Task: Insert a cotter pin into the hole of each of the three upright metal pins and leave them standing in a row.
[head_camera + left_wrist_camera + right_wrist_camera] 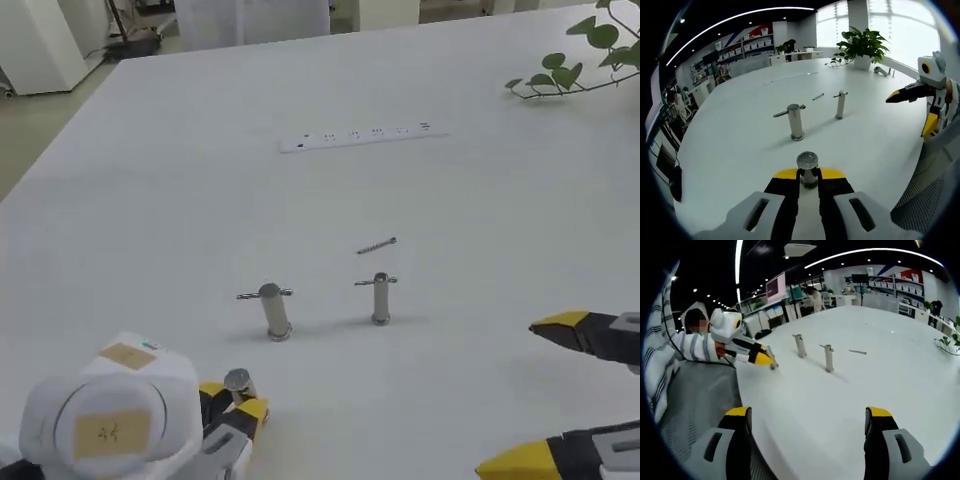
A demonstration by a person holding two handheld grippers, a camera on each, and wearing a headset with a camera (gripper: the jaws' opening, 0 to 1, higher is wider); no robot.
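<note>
Metal pins (274, 312) numbered three on the white tabletop (200, 200), all toward its near edge. The left gripper (808, 175) was clamped on the third pin (807, 165), held upright closest to that edge, with no cotter pin visible in it. The right gripper (808, 412) was wide open and empty toward the near right corner. The two other pins stood side by side, each crossed by a cotter pin. A loose cotter pin (377, 246) lay just beyond them. Judged status: two insertions done; the third insertion and row alignment remained.
</note>
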